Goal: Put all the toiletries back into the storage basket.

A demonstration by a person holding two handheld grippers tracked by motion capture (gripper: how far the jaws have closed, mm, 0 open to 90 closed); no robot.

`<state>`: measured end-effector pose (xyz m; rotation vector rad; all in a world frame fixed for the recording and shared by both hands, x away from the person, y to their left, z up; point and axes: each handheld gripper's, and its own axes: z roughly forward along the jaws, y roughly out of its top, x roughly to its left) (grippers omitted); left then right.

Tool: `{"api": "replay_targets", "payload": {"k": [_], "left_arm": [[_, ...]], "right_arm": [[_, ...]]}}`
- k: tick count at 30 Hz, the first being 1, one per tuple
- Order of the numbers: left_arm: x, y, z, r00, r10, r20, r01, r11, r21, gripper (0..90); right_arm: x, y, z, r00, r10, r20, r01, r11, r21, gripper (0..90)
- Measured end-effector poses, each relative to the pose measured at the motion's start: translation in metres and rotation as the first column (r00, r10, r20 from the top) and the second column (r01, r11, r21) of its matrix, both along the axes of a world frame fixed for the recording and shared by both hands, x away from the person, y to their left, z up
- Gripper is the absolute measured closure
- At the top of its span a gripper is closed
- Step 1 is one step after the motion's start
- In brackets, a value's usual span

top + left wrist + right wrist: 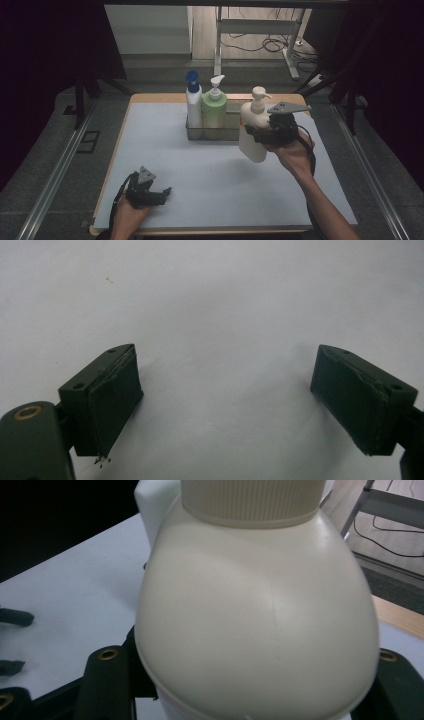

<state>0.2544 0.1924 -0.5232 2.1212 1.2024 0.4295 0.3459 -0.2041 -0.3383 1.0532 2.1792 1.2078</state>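
The cream pump bottle [254, 131] is up off the table, held in the air just in front of the right end of the clear tray [231, 131] at the back of the white mat [210, 175]. It sits between the jaws of the right gripper [256, 134], which clamp its body from either side about midway up; in the right gripper view the bottle's rounded shoulder [255, 625] bulges between the two black jaws, its ribbed collar at the top. The bottle hangs close to upright, its pump head above the tray's rim. Inside the tray stand a white bottle with a blue cap [193, 104] and, touching it on the right, a green pump bottle [214, 107]. The left gripper [161, 194] rests near the mat's front left corner, its jaws spread wide over bare mat with nothing between them.
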Motion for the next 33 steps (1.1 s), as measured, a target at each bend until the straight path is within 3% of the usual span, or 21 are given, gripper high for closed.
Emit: {"api": "replay_targets", "payload": {"k": [14, 33], "left_arm": [[0.000, 0.000, 0.000, 1.0000, -0.001, 0.001, 0.001, 1.0000, -0.001, 12.3], [0.000, 0.000, 0.000, 1.0000, -0.003, 0.000, 0.003, 1.0000, 0.004, 12.3]], "right_arm": [[0.031, -0.009, 0.012, 0.9976, -0.067, 0.019, 0.066, 0.998, 0.017, 37.2], [0.071, 0.010, 0.013, 0.9937, -0.104, 0.041, 0.103, 0.994, 0.031, 37.2]]}}
